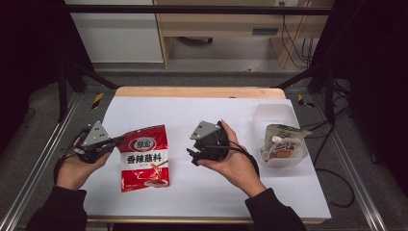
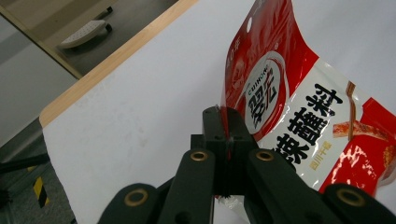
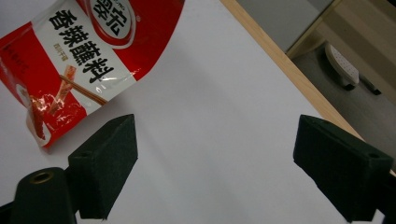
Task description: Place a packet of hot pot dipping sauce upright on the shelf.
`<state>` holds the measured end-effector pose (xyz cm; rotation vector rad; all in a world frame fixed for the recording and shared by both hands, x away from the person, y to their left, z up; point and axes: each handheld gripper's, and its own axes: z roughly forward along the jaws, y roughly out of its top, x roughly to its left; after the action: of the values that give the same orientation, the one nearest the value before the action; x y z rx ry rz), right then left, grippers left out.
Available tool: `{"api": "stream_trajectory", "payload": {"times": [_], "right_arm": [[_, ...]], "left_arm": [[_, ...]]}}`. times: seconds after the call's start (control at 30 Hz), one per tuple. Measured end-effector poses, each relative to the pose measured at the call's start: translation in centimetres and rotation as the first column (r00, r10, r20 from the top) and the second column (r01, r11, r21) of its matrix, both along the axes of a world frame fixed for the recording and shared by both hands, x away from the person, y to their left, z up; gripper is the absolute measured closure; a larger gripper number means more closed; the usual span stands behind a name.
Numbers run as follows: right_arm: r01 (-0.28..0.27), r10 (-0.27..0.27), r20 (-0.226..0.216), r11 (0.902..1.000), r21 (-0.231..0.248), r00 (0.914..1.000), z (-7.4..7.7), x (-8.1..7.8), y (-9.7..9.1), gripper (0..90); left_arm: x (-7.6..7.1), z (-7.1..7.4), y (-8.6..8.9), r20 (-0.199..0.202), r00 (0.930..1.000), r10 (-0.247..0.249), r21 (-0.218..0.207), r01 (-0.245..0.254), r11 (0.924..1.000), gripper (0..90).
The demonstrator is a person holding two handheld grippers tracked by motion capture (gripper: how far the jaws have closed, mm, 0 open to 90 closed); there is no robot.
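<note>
Left hand-held gripper [image 1: 117, 140] is clamping the top-left corner of the red seasoning pouch [image 1: 144, 158], jaws fully closed on the pouch's edge as the left gripper view is showing [image 2: 227, 133]; the pouch [image 2: 299, 107] is lying on the white surface [image 1: 202, 115], left of centre, its top edge lifting off the sheet while its lower part is resting down; right hand-held gripper [image 1: 194, 155] is hanging just right of the pouch, apart from it, jaws standing wide open with nothing between them; in the right gripper view [image 3: 215, 163] the pouch [image 3: 79, 60] is sitting up and left of the open jaws, not touched; a clear plastic tub [image 1: 276, 115] is standing at the right side of the surface with a pale spouted pouch [image 1: 284, 142] inside it, well apart from both grippers; step in hand, as I am judging it: picking up the red pouch by one corner, lift only just starting; likely destination is the tub, though that is a guess; next move is calling for either a higher lift with the left grip alone or the right jaws closing on the pouch's free edge to steady it; a one-corner hold is risking swing or slip on the glossy film.
</note>
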<state>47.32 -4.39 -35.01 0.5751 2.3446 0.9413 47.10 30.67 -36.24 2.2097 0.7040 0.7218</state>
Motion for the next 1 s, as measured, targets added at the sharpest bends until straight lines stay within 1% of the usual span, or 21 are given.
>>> {"api": "stream_trajectory", "payload": {"times": [0.13,0.17,0.23,0.3,0.37,0.43,0.53,0.67,0.8,0.9,1.0], "right_arm": [[-0.035,0.034,-0.028,0.999,-0.028,0.999,0.6,0.2,0.6,13.0],[-0.043,0.041,-0.044,0.9983,-0.04,0.9982,0.7,0.3,0.9,12.7],[-0.056,0.053,-0.055,0.9975,-0.043,0.997,0.9,0.4,1.2,12.5],[-0.079,0.075,-0.076,0.9955,-0.053,0.9943,1.0,0.6,1.6,12.0],[-0.099,0.093,-0.089,0.9933,-0.06,0.9917,1.1,0.7,1.8,11.1],[-0.109,0.102,-0.095,0.9919,-0.066,0.9902,1.2,0.9,2.1,10.8],[-0.139,0.13,-0.115,0.9876,-0.073,0.9848,1.5,1.1,2.3,10.3],[-0.144,0.133,-0.121,0.9862,-0.082,0.9836,1.6,1.6,2.4,16.0],[-0.157,0.144,-0.153,0.9846,-0.077,0.9776,2.1,1.9,2.6,23.3],[-0.17,0.157,-0.178,0.9837,-0.059,0.9713,2.5,2.1,2.9,27.4],[-0.19,0.174,-0.193,0.9796,-0.066,0.9656,2.9,2.3,3.3,30.5]], "left_arm": [[-0.2,0.8,-0.6,0.009,0.9997,-0.023,0.008,0.023,0.9997,90.0],[-0.3,0.9,-0.7,0.009,0.9996,-0.026,0.012,0.026,0.9996,90.0],[-0.5,1.3,-1.0,0.01,0.9993,-0.037,0.012,0.037,0.9992,90.0],[-0.6,1.6,-1.1,0.013,0.9988,-0.046,0.016,0.046,0.9988,90.0],[-0.6,1.9,-1.2,0.013,0.9986,-0.051,0.01,0.051,0.9987,90.0],[-0.6,2.1,-1.3,0.014,0.9982,-0.058,0.017,0.058,0.9982,90.0],[-0.6,2.4,-1.6,0.014,0.9978,-0.065,0.022,0.065,0.9977,90.0],[-0.5,2.9,-2.2,0.019,0.9968,-0.077,0.025,0.077,0.9968,90.0],[-0.5,3.3,-2.9,0.016,0.9957,-0.091,0.035,0.09,0.9953,90.0],[-0.4,3.6,-3.4,0.021,0.9948,-0.099,0.04,0.098,0.9944,90.0],[-0.3,3.9,-3.8,0.024,0.9941,-0.106,0.044,0.105,0.9935,90.0]]}}
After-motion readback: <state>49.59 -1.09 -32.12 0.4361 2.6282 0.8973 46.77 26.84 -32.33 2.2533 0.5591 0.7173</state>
